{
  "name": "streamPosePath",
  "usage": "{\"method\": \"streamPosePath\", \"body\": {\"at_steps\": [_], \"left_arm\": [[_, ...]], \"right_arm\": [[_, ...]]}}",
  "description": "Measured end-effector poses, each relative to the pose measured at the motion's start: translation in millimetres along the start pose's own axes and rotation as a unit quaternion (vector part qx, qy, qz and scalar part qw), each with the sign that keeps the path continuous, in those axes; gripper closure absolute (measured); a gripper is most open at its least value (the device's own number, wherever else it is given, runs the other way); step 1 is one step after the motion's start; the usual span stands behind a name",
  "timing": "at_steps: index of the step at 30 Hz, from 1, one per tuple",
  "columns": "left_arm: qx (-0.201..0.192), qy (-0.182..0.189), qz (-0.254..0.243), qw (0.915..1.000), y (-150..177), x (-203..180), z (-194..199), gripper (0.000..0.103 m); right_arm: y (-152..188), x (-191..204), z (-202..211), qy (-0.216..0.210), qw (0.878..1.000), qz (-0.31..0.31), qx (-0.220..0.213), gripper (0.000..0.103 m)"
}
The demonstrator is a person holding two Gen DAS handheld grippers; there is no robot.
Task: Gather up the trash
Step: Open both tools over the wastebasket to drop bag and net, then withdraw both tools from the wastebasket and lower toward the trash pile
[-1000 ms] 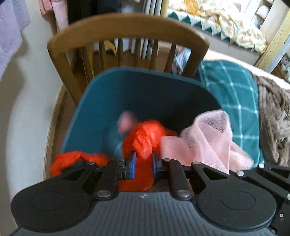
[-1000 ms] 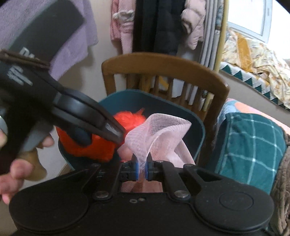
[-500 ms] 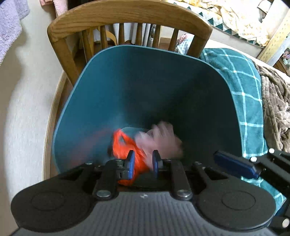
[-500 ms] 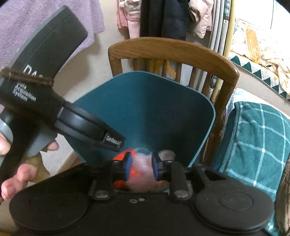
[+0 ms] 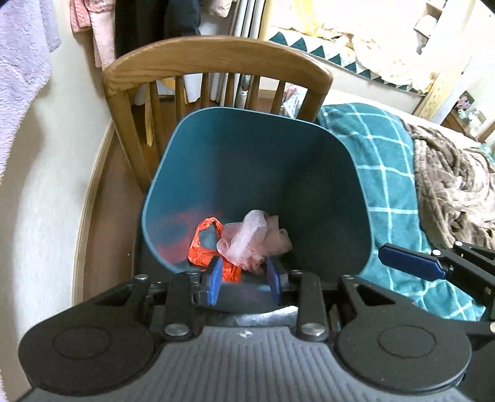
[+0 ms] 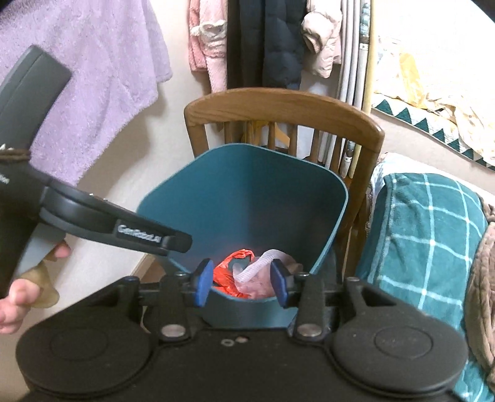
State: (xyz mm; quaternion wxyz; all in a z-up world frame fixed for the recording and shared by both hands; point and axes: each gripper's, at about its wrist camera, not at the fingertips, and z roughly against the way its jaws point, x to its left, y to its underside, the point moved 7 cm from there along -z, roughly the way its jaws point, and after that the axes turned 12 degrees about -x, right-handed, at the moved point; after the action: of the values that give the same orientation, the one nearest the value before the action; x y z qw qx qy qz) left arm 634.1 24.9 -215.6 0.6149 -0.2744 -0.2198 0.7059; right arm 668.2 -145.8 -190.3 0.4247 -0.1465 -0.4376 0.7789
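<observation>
Jaws opening, empty; bin (image 5: 247, 160) against chair (image 5: 216, 58) (wooden).

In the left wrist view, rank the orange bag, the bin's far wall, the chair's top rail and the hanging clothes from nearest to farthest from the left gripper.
From the left gripper:
1. orange bag, on the bin floor, just past the fingertips.
2. bin's far wall, straight ahead.
3. chair's top rail, behind the bin.
4. hanging clothes, top left, by the wall.

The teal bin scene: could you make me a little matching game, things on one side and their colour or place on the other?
Things:
1. bin
2. crumpled plastic bag
3. mesh net
4. chair

Descriptions:
A. pale pink, inside the bin
B. brown wood, behind the bin
C. teal
D. orange, at the bin's bottom

Pairs: 1-C, 2-D, 3-A, 4-B
</observation>
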Motion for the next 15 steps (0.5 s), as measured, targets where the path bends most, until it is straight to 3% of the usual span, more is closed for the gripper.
{"method": "streamPosePath", "body": {"at_steps": [3, 6, 12, 13, 15], "left_arm": [[-0.003, 0.008, -0.008, 0.9999, 5, 1, 17, 0.073], [-0.009, 0.012, -0.011, 0.9998, 11, 3, 36, 0.073], [-0.023, 0.023, -0.019, 0.9993, 21, 6, 71, 0.072], [-0.024, 0.024, -0.024, 0.9991, 23, 7, 75, 0.070], [-0.029, 0.027, -0.030, 0.9987, 27, 8, 87, 0.047]], "right_arm": [[0, 6, 13, 0.000, 1.000, -0.008, -0.006, 0.060], [1, 13, 25, 0.005, 1.000, -0.014, -0.013, 0.050], [5, 27, 54, 0.006, 0.999, -0.022, -0.027, 0.045], [6, 29, 59, 0.006, 0.999, -0.024, -0.030, 0.044], [8, 34, 69, 0.006, 0.999, -0.030, -0.034, 0.044]]}}
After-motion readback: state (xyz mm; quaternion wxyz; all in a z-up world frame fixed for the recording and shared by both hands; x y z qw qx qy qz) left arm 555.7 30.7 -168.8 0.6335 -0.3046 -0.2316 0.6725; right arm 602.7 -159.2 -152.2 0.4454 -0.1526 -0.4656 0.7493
